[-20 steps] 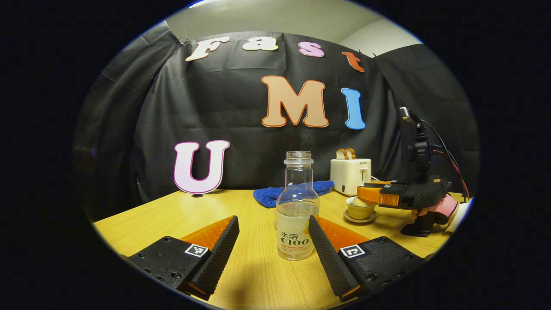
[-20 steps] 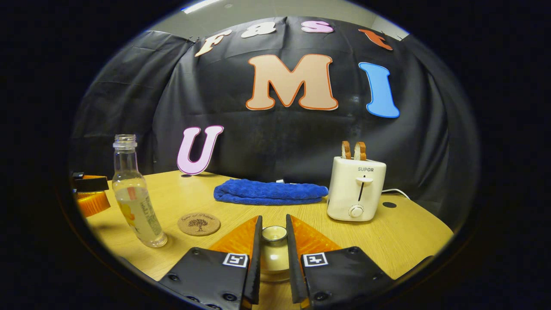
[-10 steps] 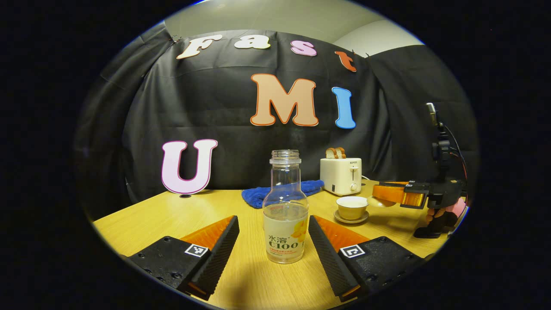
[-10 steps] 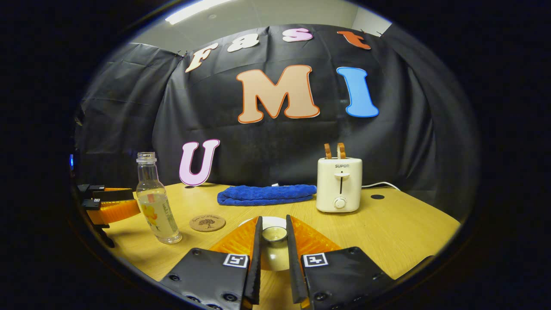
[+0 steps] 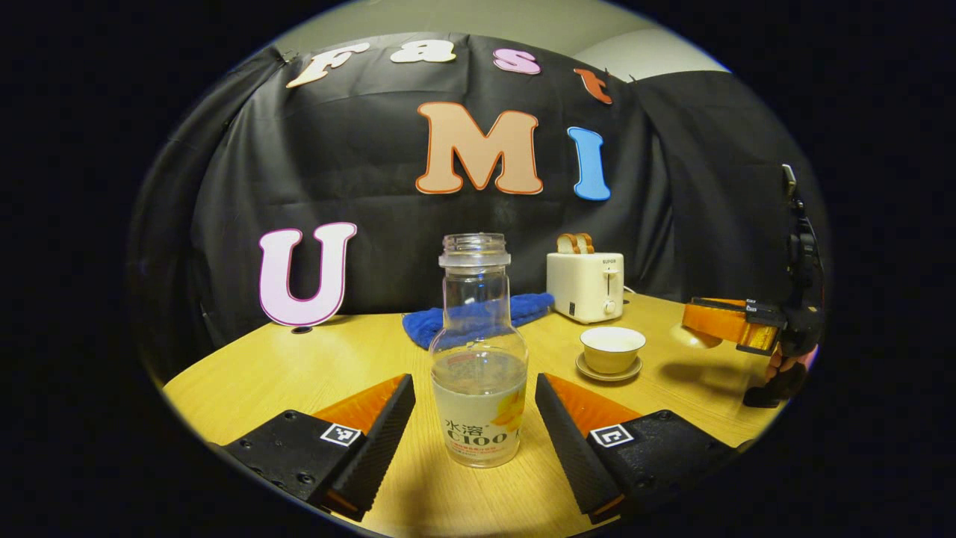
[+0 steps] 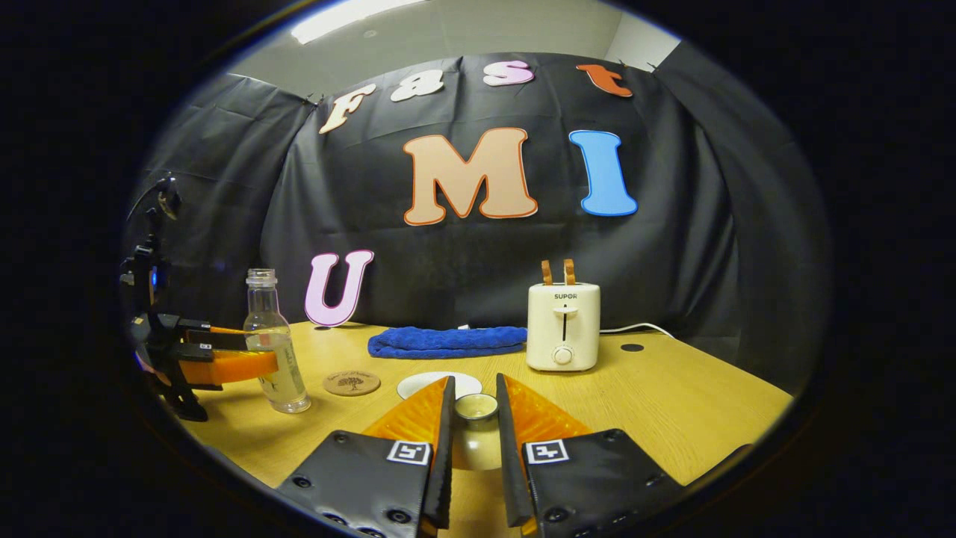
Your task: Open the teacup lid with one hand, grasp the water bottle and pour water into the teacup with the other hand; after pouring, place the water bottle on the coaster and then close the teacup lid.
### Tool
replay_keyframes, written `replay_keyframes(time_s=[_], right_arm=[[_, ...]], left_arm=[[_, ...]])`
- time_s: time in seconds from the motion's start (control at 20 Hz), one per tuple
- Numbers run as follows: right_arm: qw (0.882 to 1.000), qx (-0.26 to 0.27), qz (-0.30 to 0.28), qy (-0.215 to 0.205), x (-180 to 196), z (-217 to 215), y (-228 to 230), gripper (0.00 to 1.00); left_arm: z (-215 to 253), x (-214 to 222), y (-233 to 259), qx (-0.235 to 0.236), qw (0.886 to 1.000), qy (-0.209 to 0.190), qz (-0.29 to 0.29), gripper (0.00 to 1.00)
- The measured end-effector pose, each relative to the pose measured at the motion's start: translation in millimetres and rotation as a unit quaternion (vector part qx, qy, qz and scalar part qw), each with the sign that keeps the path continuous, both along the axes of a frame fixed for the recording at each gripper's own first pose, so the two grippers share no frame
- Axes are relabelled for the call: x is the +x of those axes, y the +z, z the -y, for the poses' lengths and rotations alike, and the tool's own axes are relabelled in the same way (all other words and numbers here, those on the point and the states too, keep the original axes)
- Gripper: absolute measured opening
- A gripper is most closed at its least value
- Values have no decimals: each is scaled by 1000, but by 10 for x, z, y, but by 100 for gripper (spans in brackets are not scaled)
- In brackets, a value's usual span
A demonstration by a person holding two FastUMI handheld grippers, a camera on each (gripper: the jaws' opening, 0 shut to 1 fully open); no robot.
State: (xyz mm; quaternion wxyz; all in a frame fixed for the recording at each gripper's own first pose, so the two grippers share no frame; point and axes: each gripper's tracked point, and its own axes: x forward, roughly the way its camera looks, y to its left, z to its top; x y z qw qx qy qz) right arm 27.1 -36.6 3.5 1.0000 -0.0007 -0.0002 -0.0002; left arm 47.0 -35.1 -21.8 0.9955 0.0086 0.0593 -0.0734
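Note:
A clear water bottle [image 5: 478,373], uncapped and part full, stands on the wooden table between the fingers of my left gripper [image 5: 474,390], which is open and not touching it. To its right the teacup [image 5: 612,348] sits uncovered on its saucer [image 5: 606,370]. My right gripper [image 6: 475,388] is shut on the knob of the teacup lid [image 6: 476,407] and holds it in the air. In the left gripper view that right gripper [image 5: 728,325] hovers right of the cup. A round cork coaster [image 6: 351,383] lies beside the bottle [image 6: 275,347], which the left gripper [image 6: 224,357] flanks.
A white toaster [image 5: 586,284] with two bread slices stands at the back of the table [image 5: 314,366], its cord trailing right. A folded blue towel [image 5: 437,323] lies behind the bottle. A hand [image 5: 780,366] grips the right gripper's handle.
My right gripper lifted the lid off the teacup and carried it back and to the right. My left gripper moved in toward the bottle, which now stands deeper between its fingers.

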Motion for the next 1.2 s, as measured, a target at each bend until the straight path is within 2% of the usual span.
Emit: replay_keyframes(time_s=[0.35,0.45,0.55,0.75,1.0,1.1,1.2], right_arm=[[1000,-1,2,-28,-117,279,15,31],[1000,-2,2,-30,-161,304,13,32],[1000,-2,2,-29,-181,311,18,32],[1000,-1,2,-26,-223,329,15,31],[999,-2,3,-42,-244,424,19,31],[999,-2,2,-44,-248,443,19,31],[999,-2,3,-45,-252,450,24,31]], left_arm=[[38,169,-207,14,998,-6,-67,95],[-7,181,-228,21,997,6,-73,88],[-27,187,-211,24,997,13,-73,76],[-42,197,-228,37,996,28,-73,72],[-111,320,-196,144,985,50,-87,70],[-128,389,-135,201,974,57,-85,71],[-146,473,-88,262,959,64,-89,70]])
